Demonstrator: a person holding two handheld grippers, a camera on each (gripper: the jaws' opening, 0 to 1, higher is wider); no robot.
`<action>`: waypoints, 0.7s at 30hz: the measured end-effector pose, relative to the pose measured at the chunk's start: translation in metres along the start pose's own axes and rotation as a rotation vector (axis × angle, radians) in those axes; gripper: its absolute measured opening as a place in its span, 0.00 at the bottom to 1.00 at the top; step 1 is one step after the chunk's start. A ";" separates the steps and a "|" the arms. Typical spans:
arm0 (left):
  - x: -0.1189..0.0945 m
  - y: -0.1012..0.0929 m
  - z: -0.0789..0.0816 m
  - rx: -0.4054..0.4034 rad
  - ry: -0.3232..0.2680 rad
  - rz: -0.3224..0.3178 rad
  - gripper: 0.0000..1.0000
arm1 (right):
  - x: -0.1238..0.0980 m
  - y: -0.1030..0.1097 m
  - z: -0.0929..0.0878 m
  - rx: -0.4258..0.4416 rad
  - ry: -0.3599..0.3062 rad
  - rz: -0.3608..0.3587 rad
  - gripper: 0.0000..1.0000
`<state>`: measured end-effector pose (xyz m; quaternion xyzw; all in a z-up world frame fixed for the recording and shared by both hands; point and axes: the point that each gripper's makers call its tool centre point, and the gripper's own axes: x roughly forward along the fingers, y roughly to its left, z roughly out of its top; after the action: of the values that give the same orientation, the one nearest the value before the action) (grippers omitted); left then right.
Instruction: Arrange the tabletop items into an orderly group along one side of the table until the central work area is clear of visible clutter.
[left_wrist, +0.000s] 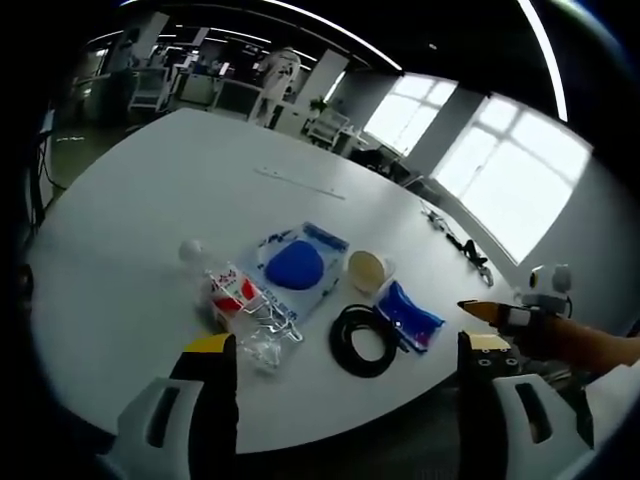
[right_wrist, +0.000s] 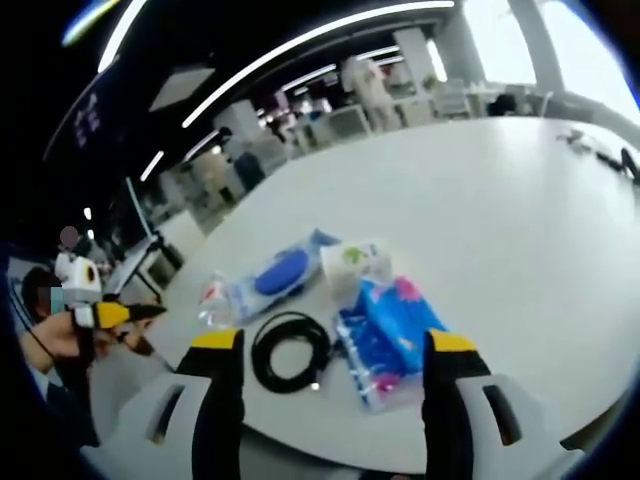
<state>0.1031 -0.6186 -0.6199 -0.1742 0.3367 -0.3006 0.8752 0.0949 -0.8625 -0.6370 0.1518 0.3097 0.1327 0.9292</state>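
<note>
Hovering above the near edge of the white table, both the left gripper and the right gripper have jaws spread apart, holding nothing. Clustered near that edge: plastic bottle, blue-disc pouch, cup, black cable coil, blue packet.

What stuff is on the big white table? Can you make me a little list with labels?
table: large round white table
bottle: clear plastic bottle with red label, lying down
blue pack: clear bag with a blue round thing inside
cable: coiled black cable, near the table edge
small packet: blue and pink plastic packet, beside the cable
cup: round cream-coloured container
left gripper: jaws apart, holding nothing
right gripper: jaws apart, holding nothing
</note>
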 end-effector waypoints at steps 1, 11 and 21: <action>0.000 0.000 0.000 0.000 0.000 0.001 0.92 | 0.000 0.000 0.000 -0.001 0.000 0.000 0.70; -0.001 0.004 0.003 0.000 -0.001 0.016 0.92 | 0.004 0.001 0.000 -0.003 0.005 0.007 0.70; 0.000 0.005 0.003 0.005 0.005 0.016 0.93 | 0.003 0.002 -0.002 -0.002 0.006 0.007 0.71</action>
<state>0.1071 -0.6150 -0.6204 -0.1687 0.3395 -0.2947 0.8772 0.0962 -0.8596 -0.6396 0.1514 0.3119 0.1368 0.9279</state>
